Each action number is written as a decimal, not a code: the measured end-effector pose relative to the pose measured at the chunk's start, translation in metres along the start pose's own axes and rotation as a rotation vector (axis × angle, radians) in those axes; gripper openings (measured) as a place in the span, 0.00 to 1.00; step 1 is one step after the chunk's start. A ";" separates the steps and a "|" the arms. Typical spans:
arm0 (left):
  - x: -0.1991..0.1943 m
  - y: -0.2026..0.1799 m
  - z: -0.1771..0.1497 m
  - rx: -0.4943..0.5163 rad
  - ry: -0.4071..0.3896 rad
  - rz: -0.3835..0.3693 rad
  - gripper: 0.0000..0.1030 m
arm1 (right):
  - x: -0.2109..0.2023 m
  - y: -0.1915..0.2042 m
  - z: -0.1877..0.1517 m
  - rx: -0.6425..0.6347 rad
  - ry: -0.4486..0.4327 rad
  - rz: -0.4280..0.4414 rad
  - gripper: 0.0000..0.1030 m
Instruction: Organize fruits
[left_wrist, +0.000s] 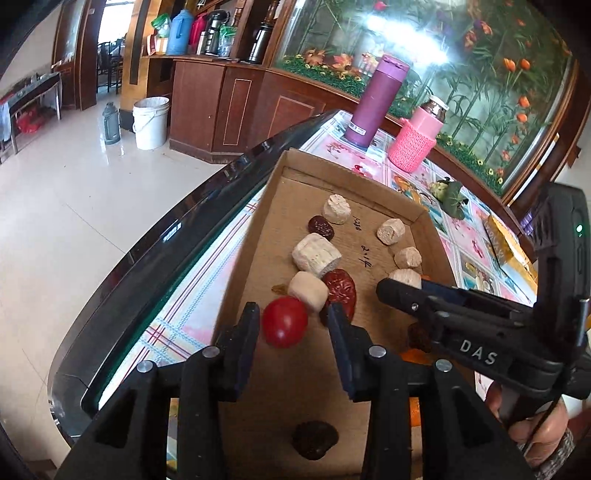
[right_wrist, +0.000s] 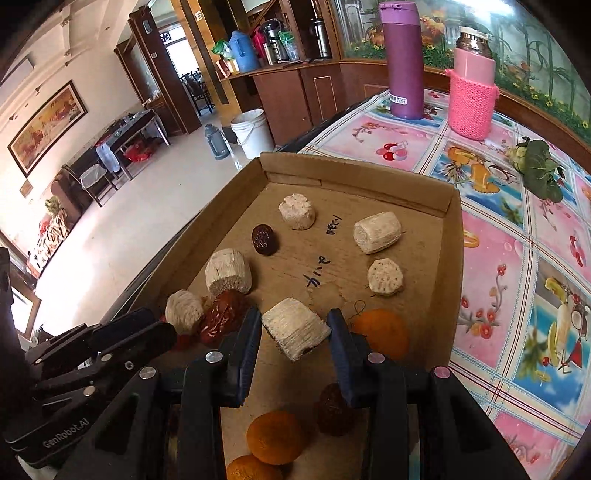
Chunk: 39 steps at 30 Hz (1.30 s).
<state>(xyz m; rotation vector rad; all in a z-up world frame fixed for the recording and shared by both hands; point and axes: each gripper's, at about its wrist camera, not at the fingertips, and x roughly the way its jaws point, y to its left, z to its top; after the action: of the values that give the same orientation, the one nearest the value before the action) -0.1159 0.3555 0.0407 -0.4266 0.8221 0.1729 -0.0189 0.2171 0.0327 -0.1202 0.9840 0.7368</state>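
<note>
A cardboard tray (left_wrist: 332, 164) (right_wrist: 354, 173) on the table holds several pale sugarcane chunks, dark red dates and small oranges. In the left wrist view my left gripper (left_wrist: 293, 325) is open, its fingers on either side of a red cherry tomato (left_wrist: 284, 322), not closed on it. A sugarcane chunk (left_wrist: 308, 290) and a red date (left_wrist: 341, 290) lie just beyond. In the right wrist view my right gripper (right_wrist: 295, 326) is open around a sugarcane chunk (right_wrist: 295, 328). An orange (right_wrist: 382, 332) lies to its right. The right gripper also shows in the left wrist view (left_wrist: 402, 286).
A purple flask (right_wrist: 404, 59) and a pink knit-covered bottle (right_wrist: 471, 88) stand at the table's far end. A leafy green item (right_wrist: 539, 170) lies at the right. More oranges (right_wrist: 275, 435) and a date (right_wrist: 332, 410) sit near the tray's front. The table edge (left_wrist: 166, 236) drops to the floor at left.
</note>
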 end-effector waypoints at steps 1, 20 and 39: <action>-0.001 0.002 0.000 -0.011 -0.001 -0.005 0.39 | 0.000 0.001 0.000 -0.007 0.009 -0.005 0.39; -0.054 -0.059 -0.018 0.126 -0.159 0.057 0.68 | -0.109 -0.019 -0.050 0.091 -0.223 -0.101 0.61; -0.099 -0.166 -0.059 0.261 -0.408 0.239 1.00 | -0.188 -0.069 -0.154 0.292 -0.368 -0.282 0.72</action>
<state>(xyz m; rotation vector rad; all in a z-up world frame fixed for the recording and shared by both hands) -0.1703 0.1822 0.1285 -0.0400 0.4809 0.3568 -0.1494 0.0060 0.0782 0.1269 0.6931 0.3345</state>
